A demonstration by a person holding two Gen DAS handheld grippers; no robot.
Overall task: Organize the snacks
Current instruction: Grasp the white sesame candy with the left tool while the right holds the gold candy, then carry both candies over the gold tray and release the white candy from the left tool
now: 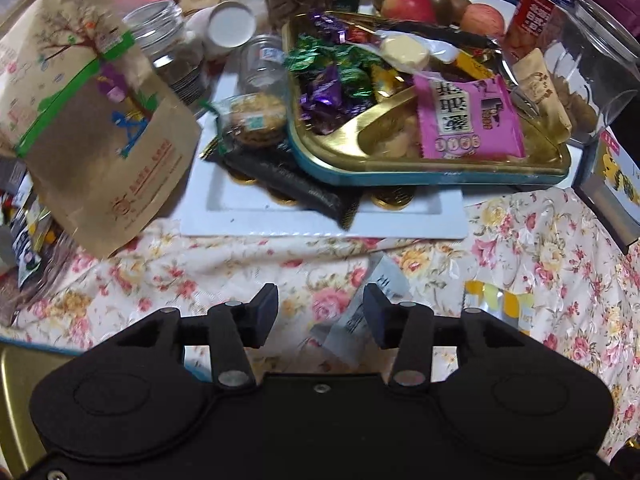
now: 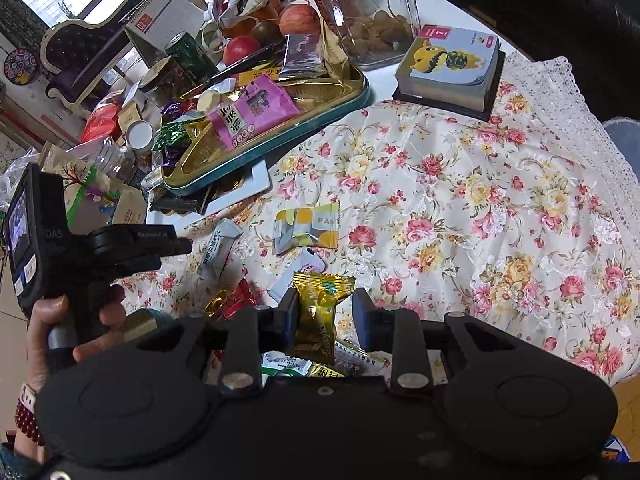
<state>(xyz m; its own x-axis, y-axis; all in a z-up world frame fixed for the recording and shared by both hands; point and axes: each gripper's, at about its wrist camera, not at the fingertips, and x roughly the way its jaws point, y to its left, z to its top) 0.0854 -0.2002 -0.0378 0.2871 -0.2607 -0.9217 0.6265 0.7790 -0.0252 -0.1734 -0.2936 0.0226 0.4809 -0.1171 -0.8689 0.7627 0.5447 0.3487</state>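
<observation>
My left gripper (image 1: pixel 320 314) hangs open over the floral cloth with only cloth between its pads. A silver snack packet (image 1: pixel 356 312) lies on the cloth, partly behind the right finger. In the right wrist view that gripper (image 2: pixel 180 246) is seen side-on in a person's hand (image 2: pixel 60 320), pointing at the same silver packet (image 2: pixel 220 248). My right gripper (image 2: pixel 326 318) is shut on a gold snack packet (image 2: pixel 320 312), which stands upright between the pads. A gold tin tray (image 1: pixel 400 176) with a teal rim (image 2: pixel 280 136) holds wrapped candies and a pink packet (image 1: pixel 468 120).
A yellow-and-white packet (image 2: pixel 308 226) lies on the cloth, with more loose snacks under my right gripper. A kraft paper bag (image 1: pixel 92 120) leans at the left. Jars (image 1: pixel 160 36), apples (image 1: pixel 408 4) and a glass jar (image 2: pixel 368 20) crowd the back. A card box (image 2: pixel 452 60) sits far right.
</observation>
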